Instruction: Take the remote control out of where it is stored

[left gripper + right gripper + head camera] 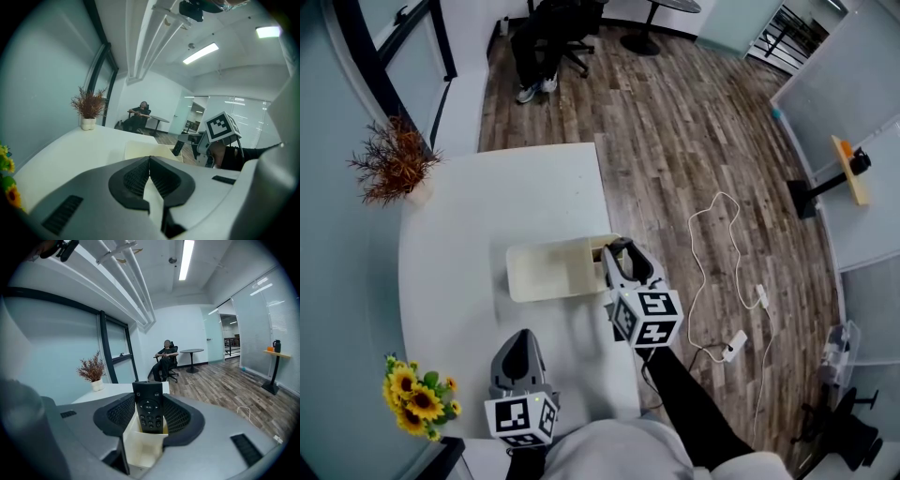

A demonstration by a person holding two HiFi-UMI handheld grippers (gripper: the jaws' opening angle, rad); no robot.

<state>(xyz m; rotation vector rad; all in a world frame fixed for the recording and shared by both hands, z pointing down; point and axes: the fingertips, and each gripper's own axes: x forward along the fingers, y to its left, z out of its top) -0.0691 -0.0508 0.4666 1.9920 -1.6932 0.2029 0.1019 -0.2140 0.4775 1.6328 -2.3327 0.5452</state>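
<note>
The remote control (148, 406) stands upright in a narrow slot at the 3 o'clock end of a cream storage box (548, 272), which lies near the middle of the white bench (487, 206). Its top half, with the button face, shows above the slot rim. The right tool (149, 405) is down over that end, its ribbed pads closed against the remote's two long edges just above the rim. The left tool (150, 161) rests low on the bench at about 7 o'clock from the box, pads pressed together on nothing. The remote looks like a slim, rigid plastic bar: probably light, stiff enough for a firm pinch, but smooth along its sides, so it could slide down between the pads if the grip is slack. The long edges are likely the best place to hold, since a pinch across the face would press buttons. The slot looks snug and the box light, so a straight pull toward 12 o'clock along the slot seems wise, or the box may lift with it
</note>
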